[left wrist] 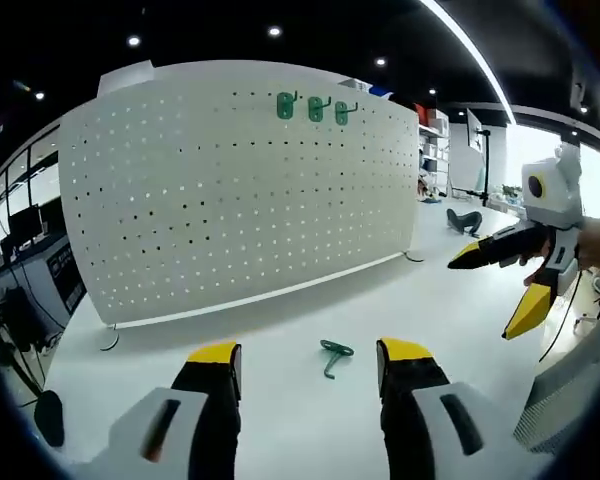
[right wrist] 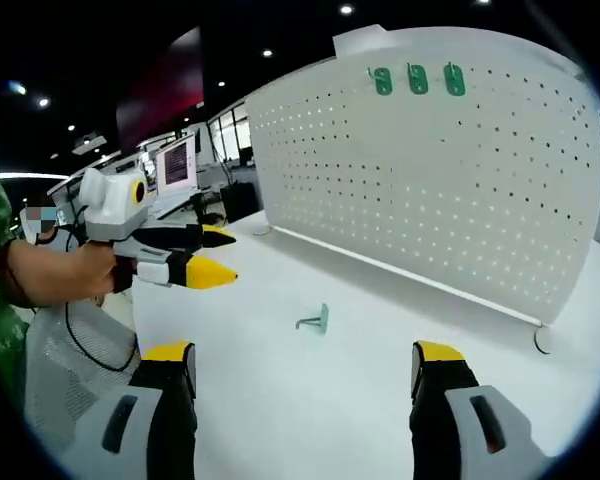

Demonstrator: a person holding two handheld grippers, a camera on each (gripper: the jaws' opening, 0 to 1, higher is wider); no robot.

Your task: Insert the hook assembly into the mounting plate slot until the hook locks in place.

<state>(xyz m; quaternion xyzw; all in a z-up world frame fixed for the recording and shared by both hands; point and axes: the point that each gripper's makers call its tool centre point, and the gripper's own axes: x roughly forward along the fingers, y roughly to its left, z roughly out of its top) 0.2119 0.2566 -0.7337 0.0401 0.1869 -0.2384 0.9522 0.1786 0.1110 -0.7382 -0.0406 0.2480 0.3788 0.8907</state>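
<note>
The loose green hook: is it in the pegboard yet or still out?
Out. The loose green hook lies on the white table in front of the pegboard, apart from the three hooks already mounted.

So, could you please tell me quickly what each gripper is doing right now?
Left gripper: open, holding nothing; the small green plastic hook lies on the white table ahead of it.
Right gripper: open, holding nothing.

Readable text: none on any surface.
Pegboard [left wrist: 240, 190]: plain perforated panel, no lettering.
Monitors [right wrist: 177, 165]: screens lit, contents too small to read.
Labels, brands, numbers: none legible.
</note>
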